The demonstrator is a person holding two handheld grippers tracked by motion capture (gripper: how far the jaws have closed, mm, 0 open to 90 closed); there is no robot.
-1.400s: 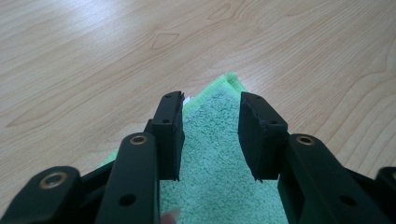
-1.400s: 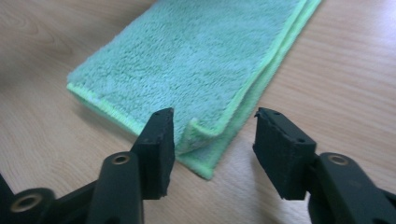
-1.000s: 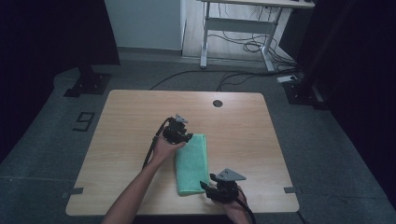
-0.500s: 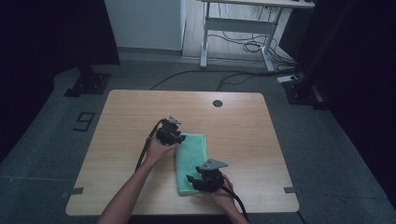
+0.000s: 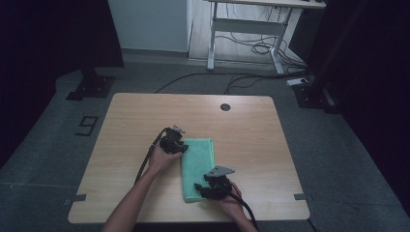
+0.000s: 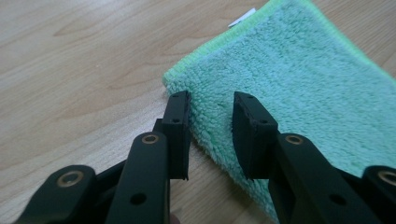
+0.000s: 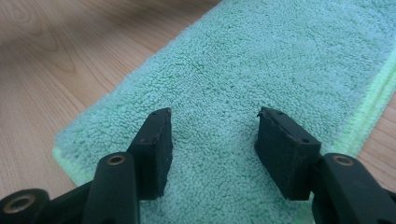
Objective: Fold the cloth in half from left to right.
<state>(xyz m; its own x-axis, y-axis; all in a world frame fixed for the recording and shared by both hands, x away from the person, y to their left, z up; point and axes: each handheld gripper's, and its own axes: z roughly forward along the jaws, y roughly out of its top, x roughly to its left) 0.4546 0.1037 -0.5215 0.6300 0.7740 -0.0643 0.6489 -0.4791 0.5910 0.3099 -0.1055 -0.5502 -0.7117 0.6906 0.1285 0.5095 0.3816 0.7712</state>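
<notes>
A folded green towel (image 5: 197, 164) lies lengthwise in the middle of the wooden table (image 5: 125, 125). My left gripper (image 5: 178, 146) rests at the towel's far left corner. Up close, the left gripper (image 6: 211, 105) is open with its jaws straddling the towel (image 6: 299, 93) edge near that corner. My right gripper (image 5: 207, 189) sits low over the towel's near end. In the right gripper view, the right gripper (image 7: 214, 122) stands wide open just above the towel (image 7: 261, 70) pile, nothing pinched between its jaws.
A dark round grommet (image 5: 225, 107) is set near the table's far edge. A small white tag (image 6: 242, 17) pokes out at the towel's far edge. Desk legs and cables (image 5: 251, 46) are on the floor beyond the table.
Both grippers have shifted left. The right gripper moved from the towel's near right side onto its near end. The left gripper slid along the far edge to the far left corner.
</notes>
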